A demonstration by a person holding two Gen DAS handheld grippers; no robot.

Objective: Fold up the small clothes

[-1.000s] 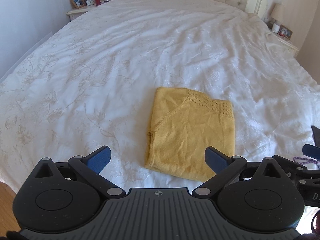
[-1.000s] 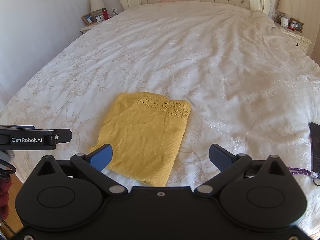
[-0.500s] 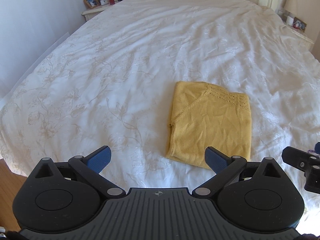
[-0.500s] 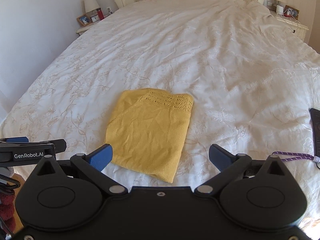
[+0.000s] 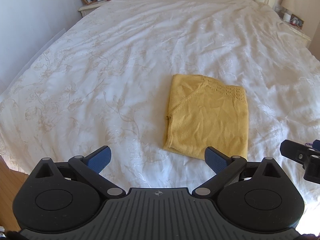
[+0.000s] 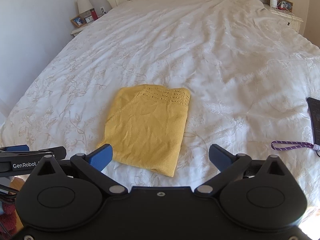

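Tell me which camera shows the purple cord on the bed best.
The right wrist view. There the purple speckled cord loop lies in full on the white bedspread, below a dark flat device. The left wrist view shows only a sliver of purple at its right edge, mostly hidden behind the other gripper's black body.

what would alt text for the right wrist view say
A folded yellow top lies flat on a white bed, just beyond the open right gripper. A dark phone and purple cord lie at right; the left gripper shows at left.
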